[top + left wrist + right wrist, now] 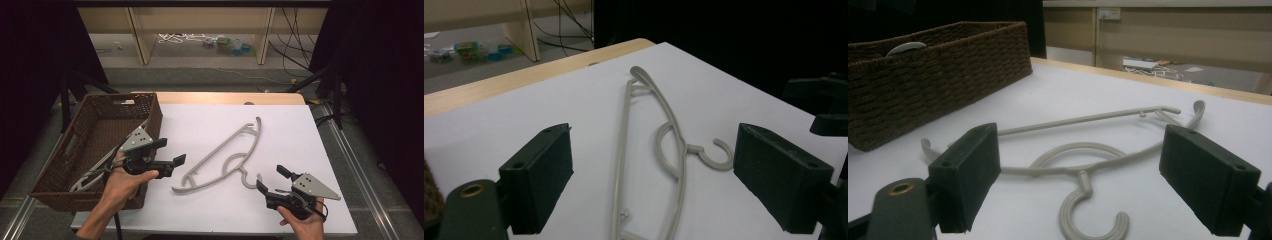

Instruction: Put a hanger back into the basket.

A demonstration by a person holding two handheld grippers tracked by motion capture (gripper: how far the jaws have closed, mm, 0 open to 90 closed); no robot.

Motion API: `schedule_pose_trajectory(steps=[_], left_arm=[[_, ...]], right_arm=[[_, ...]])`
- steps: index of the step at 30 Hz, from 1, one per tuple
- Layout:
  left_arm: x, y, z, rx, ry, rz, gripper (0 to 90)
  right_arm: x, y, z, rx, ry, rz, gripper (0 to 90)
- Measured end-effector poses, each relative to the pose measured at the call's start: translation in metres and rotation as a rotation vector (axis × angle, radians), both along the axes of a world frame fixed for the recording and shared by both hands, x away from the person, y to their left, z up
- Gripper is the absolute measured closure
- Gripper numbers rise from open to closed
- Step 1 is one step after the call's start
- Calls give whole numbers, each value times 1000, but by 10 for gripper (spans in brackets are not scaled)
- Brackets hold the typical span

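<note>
1. Hanger [227, 159]: a grey plastic one is laid flat on the white table [210, 120], set diagonally, with its hook [250, 179] turned toward the near edge. It is touched by neither gripper.
2. Left gripper [169, 156]: it is held above the table just beside the basket [100, 125], its jaws spread wide and empty. It is pointed toward the hanger's lower end, probably so that the bar can be reached.
3. Right gripper [271, 180]: it is held low near the front edge, jaws also parted and holding nothing. The hook is framed between its jaws in the right gripper view, so a grip there seems likely.
4. Basket: a brown woven one is placed at the table's left side. More grey hangers [92, 172] are seen inside, so it is judged to serve as the store for them.
</note>
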State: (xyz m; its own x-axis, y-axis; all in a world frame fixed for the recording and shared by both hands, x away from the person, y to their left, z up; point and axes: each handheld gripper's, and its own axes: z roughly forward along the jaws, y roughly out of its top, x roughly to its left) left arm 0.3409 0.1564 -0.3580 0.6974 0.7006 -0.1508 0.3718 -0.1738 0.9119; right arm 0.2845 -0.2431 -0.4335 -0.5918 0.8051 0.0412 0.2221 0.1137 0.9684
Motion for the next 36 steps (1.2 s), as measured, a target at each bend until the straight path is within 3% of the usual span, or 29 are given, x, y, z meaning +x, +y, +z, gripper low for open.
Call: schedule_pose_trajectory(steps=[2, 4, 9, 10, 12, 13, 15, 16, 19, 20, 22, 25, 26, 32, 36], left_arm=[[-1, -5, -3, -19, -1, 3, 161], [-1, -8, -6, -16, -14, -9, 160], [-4, -18, -13, -48, -33, -15, 165], [-5, -20, -15, -48, -33, -16, 164], [-6, -24, -19, -38, -30, -19, 166], [-6, -26, -21, -36, -24, -21, 164], [-6, -30, -25, -30, -24, -33, 165], [-7, -33, -27, -30, -15, -34, 166], [-8, -38, -33, 0, -22, -50, 162], [-9, -40, -35, 5, -17, -50, 161], [-10, -44, -40, 14, -18, -56, 160], [-10, -53, -46, 43, -19, -78, 159], [-9, -56, -47, 53, -18, -82, 160], [-4, -80, -56, 92, 8, -140, 167], [1, -95, -62, 155, -1, -164, 162]], right_arm=[[-1, 0, 1, 1, 10, -5, 174], [1, 0, -1, 16, -11, 3, 174], [0, -1, 0, 0, 3, 1, 174], [1, 0, -1, 17, -10, 5, 174], [0, 1, 0, 12, 7, 1, 174], [-2, 2, 0, 18, 47, 5, 174], [-1, 3, -1, 39, 34, 14, 174], [-2, 2, 0, 22, 44, 8, 174], [-2, 2, 0, 44, 35, 13, 174], [-2, 2, 0, 41, 39, 18, 174], [0, 0, 1, 0, -2, 17, 175], [0, 1, 1, 5, -6, 16, 175], [-3, 1, 2, 19, 39, 15, 175], [-2, 1, 1, 26, 25, 14, 174], [-2, 1, 1, 30, 33, 12, 175]])
